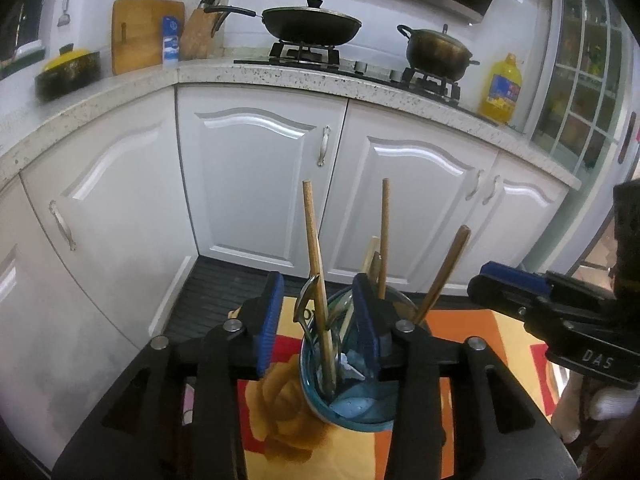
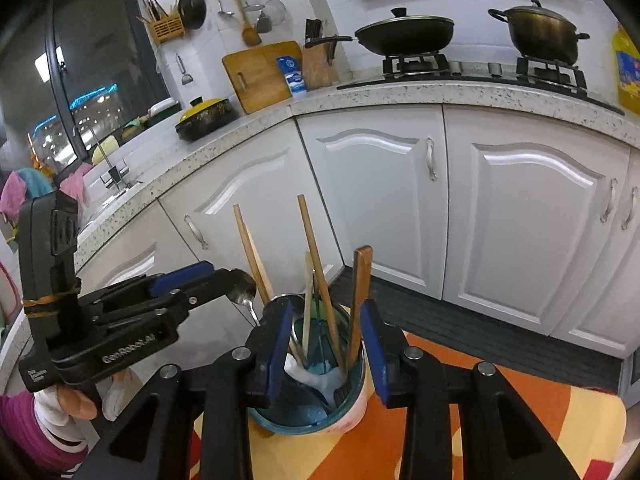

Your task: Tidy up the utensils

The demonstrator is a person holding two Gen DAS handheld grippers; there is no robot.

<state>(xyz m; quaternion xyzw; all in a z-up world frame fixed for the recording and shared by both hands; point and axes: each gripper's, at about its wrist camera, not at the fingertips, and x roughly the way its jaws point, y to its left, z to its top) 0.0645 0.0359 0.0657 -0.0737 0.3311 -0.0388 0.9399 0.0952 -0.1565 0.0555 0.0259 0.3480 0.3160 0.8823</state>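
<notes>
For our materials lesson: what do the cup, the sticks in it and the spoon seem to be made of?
Cup: looks like glazed ceramic or plastic, glossy teal inside, pale outside.
Sticks: probably wood or bamboo, matte tan to brown, straight.
Spoon: metal, likely polished steel, mirror-bright bowl.

A home kitchen is indicated: a gas hob (image 1: pixel 360 65) carrying a lidded wok (image 1: pixel 312 24), white cabinets (image 1: pixel 256 184), a speckled countertop (image 2: pixel 440 94).

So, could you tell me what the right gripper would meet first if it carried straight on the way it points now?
Most likely the blue cup holding the chopsticks: the right gripper, jaws open, already straddles its rim, so the cup wall or the sticks come first. Exact depth is unclear.
</notes>
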